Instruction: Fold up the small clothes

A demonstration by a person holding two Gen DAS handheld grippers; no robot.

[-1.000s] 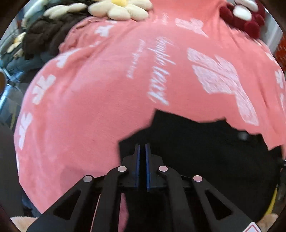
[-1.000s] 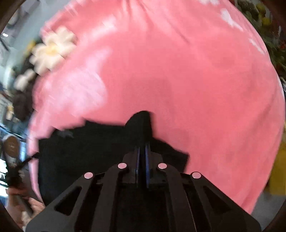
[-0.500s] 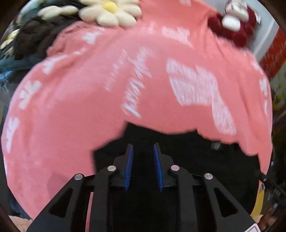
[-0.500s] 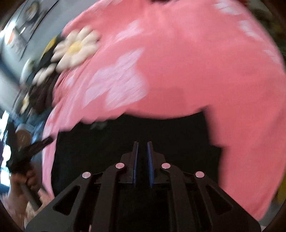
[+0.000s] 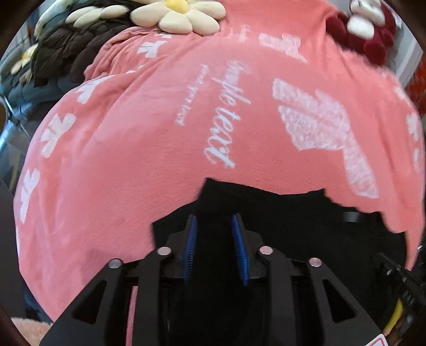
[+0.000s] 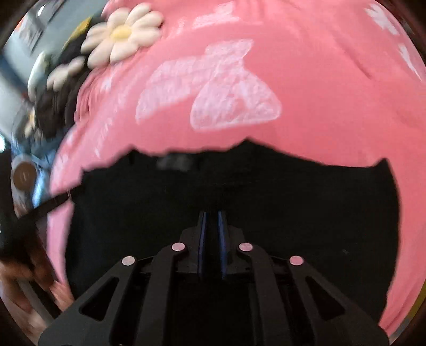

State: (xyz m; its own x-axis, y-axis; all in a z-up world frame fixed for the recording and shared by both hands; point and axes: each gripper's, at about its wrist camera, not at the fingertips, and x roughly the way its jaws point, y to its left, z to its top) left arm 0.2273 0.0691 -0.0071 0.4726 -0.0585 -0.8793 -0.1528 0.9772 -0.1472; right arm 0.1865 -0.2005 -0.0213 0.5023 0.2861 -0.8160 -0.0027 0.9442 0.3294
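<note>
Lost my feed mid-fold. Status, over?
Left gripper open above black garment. Right gripper slightly open, empty, over the garment too. Garment flat on pink blanket. Nothing in the way.

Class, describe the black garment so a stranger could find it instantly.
Start with the big pink blanket printed with white butterflies and script. The black garment lies flat on its near edge. It is the only plain, unprinted dark cloth there, unlike the daisy-shaped cushion at the far side.
</note>
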